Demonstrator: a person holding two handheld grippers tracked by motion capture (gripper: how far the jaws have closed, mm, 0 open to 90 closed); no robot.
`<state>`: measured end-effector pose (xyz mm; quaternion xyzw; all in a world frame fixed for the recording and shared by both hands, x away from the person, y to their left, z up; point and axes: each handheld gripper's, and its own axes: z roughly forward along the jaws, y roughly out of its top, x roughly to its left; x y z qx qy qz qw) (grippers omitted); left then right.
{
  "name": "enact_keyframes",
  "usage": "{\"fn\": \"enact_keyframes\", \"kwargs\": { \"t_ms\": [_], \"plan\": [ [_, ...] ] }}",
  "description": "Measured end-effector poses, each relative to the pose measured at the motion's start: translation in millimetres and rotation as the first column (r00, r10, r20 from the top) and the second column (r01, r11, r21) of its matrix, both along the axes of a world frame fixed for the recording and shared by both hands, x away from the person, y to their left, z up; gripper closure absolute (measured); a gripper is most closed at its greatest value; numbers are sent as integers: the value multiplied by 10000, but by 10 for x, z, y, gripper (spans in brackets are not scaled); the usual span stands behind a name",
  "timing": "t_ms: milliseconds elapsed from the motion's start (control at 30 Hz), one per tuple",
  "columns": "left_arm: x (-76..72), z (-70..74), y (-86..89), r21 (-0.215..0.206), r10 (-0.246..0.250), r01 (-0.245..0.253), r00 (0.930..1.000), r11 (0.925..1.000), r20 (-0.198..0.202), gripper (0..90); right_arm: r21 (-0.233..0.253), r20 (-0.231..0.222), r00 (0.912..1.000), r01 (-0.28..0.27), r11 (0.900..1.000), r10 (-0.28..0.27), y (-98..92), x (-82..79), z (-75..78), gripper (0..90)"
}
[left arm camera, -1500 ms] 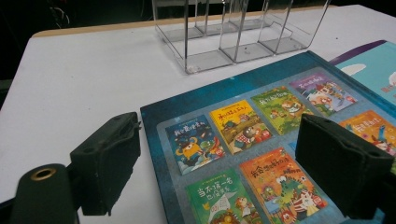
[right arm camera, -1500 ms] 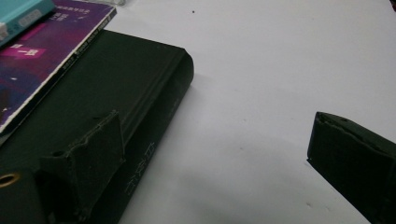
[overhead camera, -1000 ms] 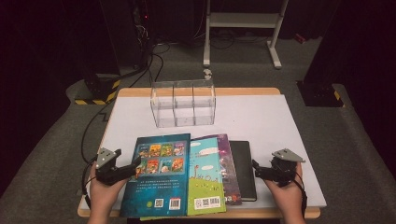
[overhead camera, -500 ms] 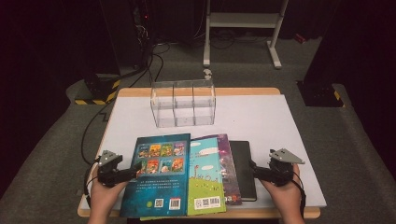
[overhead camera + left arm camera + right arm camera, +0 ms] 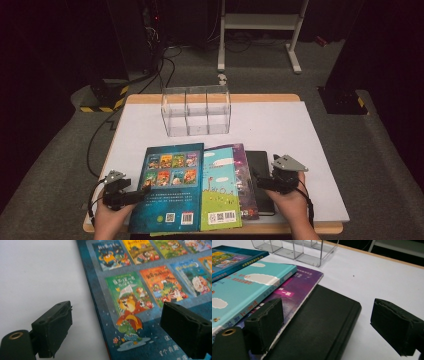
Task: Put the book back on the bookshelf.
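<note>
Several overlapping books lie at the table's near edge: a dark blue picture book (image 5: 172, 187) on top at left, a turquoise book (image 5: 220, 190), a purple book (image 5: 244, 175) and a black book (image 5: 261, 175) at right. My left gripper (image 5: 140, 196) is open at the blue book's left edge (image 5: 100, 315), one jaw over the white table, the other over the cover. My right gripper (image 5: 261, 183) is open with its jaws on either side of the black book's (image 5: 319, 325) far right corner. A clear three-bay acrylic organiser (image 5: 196, 110) stands behind the books.
The white table top (image 5: 300, 135) has bare room at the right and behind the books. Its wooden edge (image 5: 215, 98) shows at the back. Cables (image 5: 150, 75) and a metal stand (image 5: 260, 30) are on the floor beyond.
Both grippers have moved inward toward the books; the left one also drew nearer to me along the blue book's left edge. The books have not shifted.
</note>
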<state>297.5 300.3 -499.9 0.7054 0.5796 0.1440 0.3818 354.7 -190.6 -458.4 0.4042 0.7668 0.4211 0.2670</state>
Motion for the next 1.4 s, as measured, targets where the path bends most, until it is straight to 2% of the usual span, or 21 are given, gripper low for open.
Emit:
{"fn": "enact_keyframes", "kwargs": {
  "t_ms": [67,133,267,367,400,433,500,700,1033,1133,1300,1400],
  "plan": [
    [1,-19,-5,8,-22,22,10000,10000,-75,107,-65,46,10000,-61,10000,61,20,0,0,121],
    [-13,-27,-4,-31,-4,4,10000,10000,21,103,149,-255,9975,-661,9977,665,83,-2,-1,173],
    [-43,-50,-10,-24,-65,66,9997,10000,252,97,326,-367,9951,-906,9954,918,141,-4,7,154],
    [-61,-44,-16,-129,-137,141,9996,9998,265,165,466,-414,9935,-1038,9935,1057,185,-7,13,145],
    [-68,-44,-19,-247,-332,339,9991,9991,268,172,473,-430,9926,-1113,9927,1133,219,-10,10,139],
    [-69,-49,-42,-415,-544,556,9981,9976,293,176,461,-440,9923,-1134,9925,1155,229,-13,7,140],
    [-67,-46,-66,-460,-643,655,9975,9968,278,193,466,-452,9920,-1162,9921,1183,238,-15,3,140],
    [-55,-33,-79,-389,-620,626,9979,9973,170,185,563,-689,9907,-1133,9920,1171,234,-13,-44,144],
    [-49,-19,-133,-337,-635,638,9979,9974,119,190,705,-519,9934,-984,9926,1022,217,-31,-35,170],
    [-47,-13,-163,-326,-711,715,9974,9969,125,192,1023,-660,9922,-983,9899,1054,203,-35,2,170],
    [-33,-11,-238,-344,-813,820,9964,9960,228,192,878,-422,9926,-1101,9900,1141,218,-72,11,146],
    [-22,1,-317,-355,-950,960,9950,9948,294,192,928,-496,9921,-1107,9895,1156,223,-86,14,148]
  ]
}}
